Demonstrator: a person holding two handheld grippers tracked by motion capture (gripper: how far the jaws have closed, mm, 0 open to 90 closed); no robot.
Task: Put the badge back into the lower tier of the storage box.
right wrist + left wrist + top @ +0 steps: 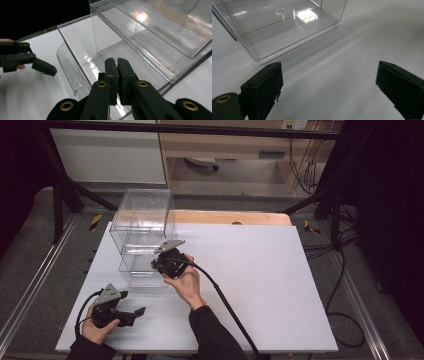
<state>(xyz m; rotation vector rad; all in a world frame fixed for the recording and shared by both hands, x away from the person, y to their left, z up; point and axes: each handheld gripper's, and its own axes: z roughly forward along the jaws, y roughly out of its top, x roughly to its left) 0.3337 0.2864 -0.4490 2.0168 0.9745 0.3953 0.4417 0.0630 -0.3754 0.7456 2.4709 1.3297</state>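
Pulling the clear drawer [142, 265] straight from the clear box [142, 220], near the worktop's [260, 285] far left corner, suits. In the left gripper view, the left claw [329, 82] gapes empty. In the right gripper view, the right claw [117, 75] is clenched on the drawer's [75, 67] front wall.

Box [142, 227]: clear hard plastic, glossy, smooth, throws bright reflections; its front flap [68, 68] is the same clear plastic, curved. Board [260, 280]: white, matt, smooth, faint sheen close up. Tabletop [230, 217] at far edge: light wood, dull finish. Right gripper [117, 67]: black matt plastic, pads finely textured like rubber, brass-look rivets. Left gripper [329, 82]: same black matt plastic, ribbed pad faces. Plate [109, 293] on it: grey flat metal, matt. Cable [225, 302]: black, smooth, slightly shiny. Sleeve [215, 332]: dark cloth.
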